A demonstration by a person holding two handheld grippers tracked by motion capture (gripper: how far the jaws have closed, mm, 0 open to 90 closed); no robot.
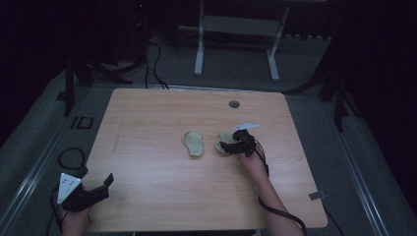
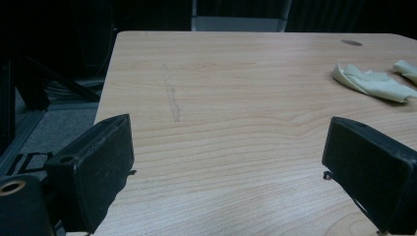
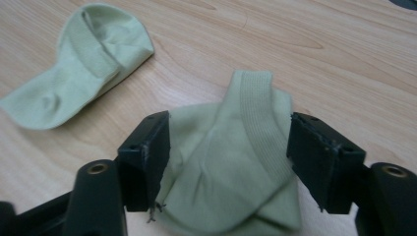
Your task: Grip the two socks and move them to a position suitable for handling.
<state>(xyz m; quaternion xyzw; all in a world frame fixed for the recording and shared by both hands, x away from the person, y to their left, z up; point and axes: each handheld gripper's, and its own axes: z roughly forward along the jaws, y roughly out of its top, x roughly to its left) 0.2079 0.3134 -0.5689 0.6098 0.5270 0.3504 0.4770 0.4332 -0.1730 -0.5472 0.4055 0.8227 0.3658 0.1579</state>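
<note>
Nearest you, your left gripper (image 1: 98,189) hangs over the near left corner of the wooden table (image 1: 147,196), its jaws spread wide with only bare wood between them; in the left gripper view they frame a faint scuff mark (image 2: 172,101) on the tabletop.

Farther in, right of centre, your right gripper (image 1: 230,145) sits low over a pale green sock (image 3: 231,172). In the right gripper view its jaws stand apart on either side of that sock, the ribbed cuff running up between them; each jaw is just at the cloth's edge, and you cannot tell from these views whether they press it yet. The sock lies crumpled on the wood.

Just left of it, apart from it, a second pale green sock (image 1: 193,142) lies flat with its cuff folded over.

At the far edge, a round dark grommet (image 1: 234,104) sits in the table.
</note>
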